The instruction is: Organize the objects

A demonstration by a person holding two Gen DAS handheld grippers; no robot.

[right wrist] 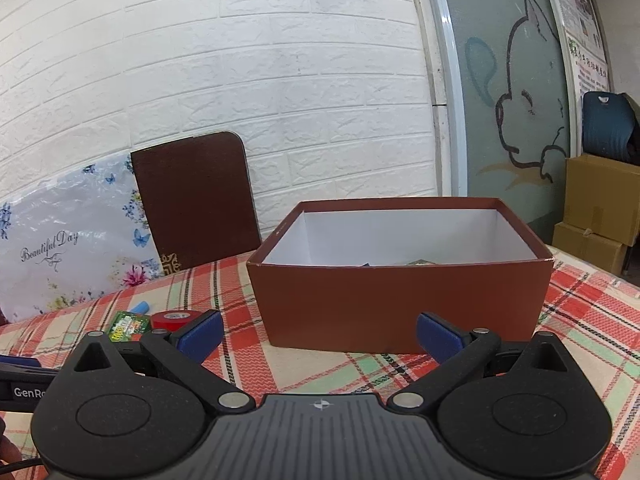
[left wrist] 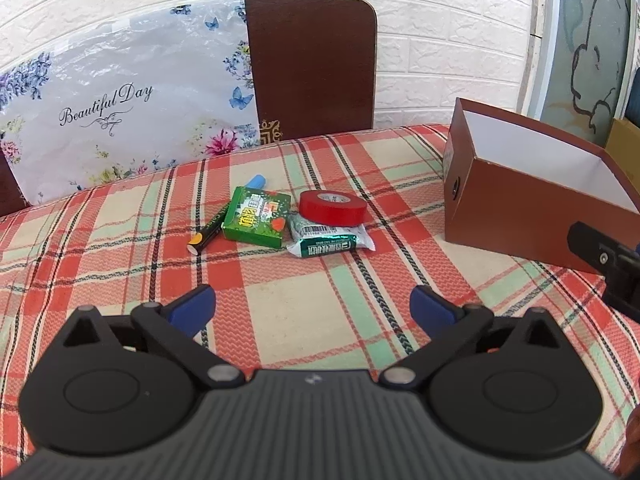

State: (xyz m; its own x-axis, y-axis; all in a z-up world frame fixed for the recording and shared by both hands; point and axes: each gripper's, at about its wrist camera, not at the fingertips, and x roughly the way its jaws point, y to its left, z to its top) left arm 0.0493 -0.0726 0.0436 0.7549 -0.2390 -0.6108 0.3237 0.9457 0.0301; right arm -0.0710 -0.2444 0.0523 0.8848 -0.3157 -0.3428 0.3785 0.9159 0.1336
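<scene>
A red tape roll [left wrist: 333, 207] rests on a green-and-silver packet [left wrist: 330, 239] on the plaid tablecloth. A green box [left wrist: 257, 216], a black-and-yellow marker [left wrist: 206, 234] and a blue-capped tube [left wrist: 256, 181] lie to their left. My left gripper [left wrist: 314, 306] is open and empty, short of this pile. A brown box [right wrist: 400, 304] with a white inside stands in front of my right gripper [right wrist: 320, 334], which is open and empty. Something dark lies inside the box, mostly hidden. The tape roll [right wrist: 174, 318] and the green box [right wrist: 129, 326] also show in the right wrist view.
A brown chair back [left wrist: 314, 64] and a floral plastic bag [left wrist: 120, 108] stand behind the table against a white brick wall. The brown box [left wrist: 532, 208] sits to the right of the pile. Cardboard cartons [right wrist: 600, 208] stand at the far right.
</scene>
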